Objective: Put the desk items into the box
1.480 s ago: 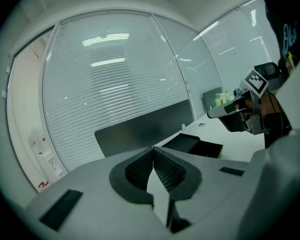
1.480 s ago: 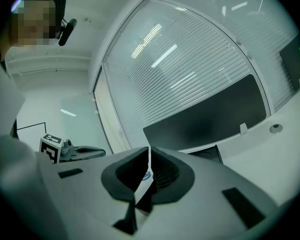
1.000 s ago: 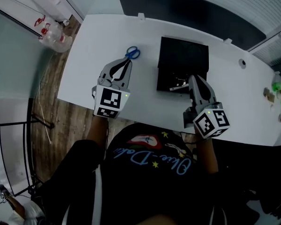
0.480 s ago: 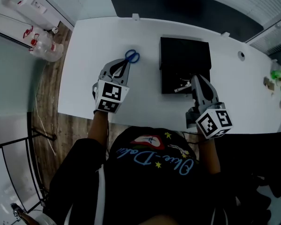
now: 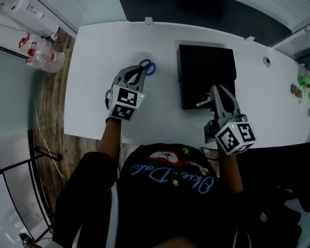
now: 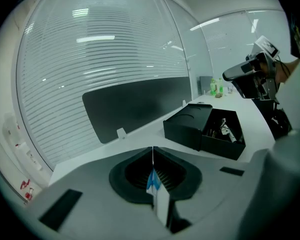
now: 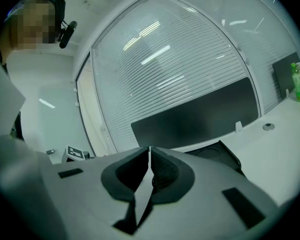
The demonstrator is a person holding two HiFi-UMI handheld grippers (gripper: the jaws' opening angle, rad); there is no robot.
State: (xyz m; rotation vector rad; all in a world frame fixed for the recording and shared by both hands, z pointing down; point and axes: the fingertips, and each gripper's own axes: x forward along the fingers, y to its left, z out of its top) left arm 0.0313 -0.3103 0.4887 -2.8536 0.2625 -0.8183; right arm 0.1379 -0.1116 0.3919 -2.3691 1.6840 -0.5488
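Observation:
Blue-handled scissors (image 5: 148,66) lie on the white desk (image 5: 93,87), left of the open black box (image 5: 206,68). My left gripper (image 5: 138,72) hangs just over the near end of the scissors with its jaws shut. In the left gripper view its tips (image 6: 152,151) meet, and a bit of the blue handle (image 6: 150,180) shows in the slit below them. The box (image 6: 202,129) holds small items (image 6: 227,129). My right gripper (image 5: 213,89) is at the box's near edge. Its jaws (image 7: 150,151) are shut and hold nothing, and the box (image 7: 217,154) lies behind them.
A dark panel (image 5: 206,9) runs along the desk's far edge. Green bottles (image 5: 307,81) stand at the far right, beside a cable hole (image 5: 267,61). Clear plastic bottles (image 5: 39,58) lie on the wooden floor left of the desk.
My left gripper has come down and forward, so its tips now overlap the near end of the scissors. The right gripper has shifted only slightly at the box's edge.

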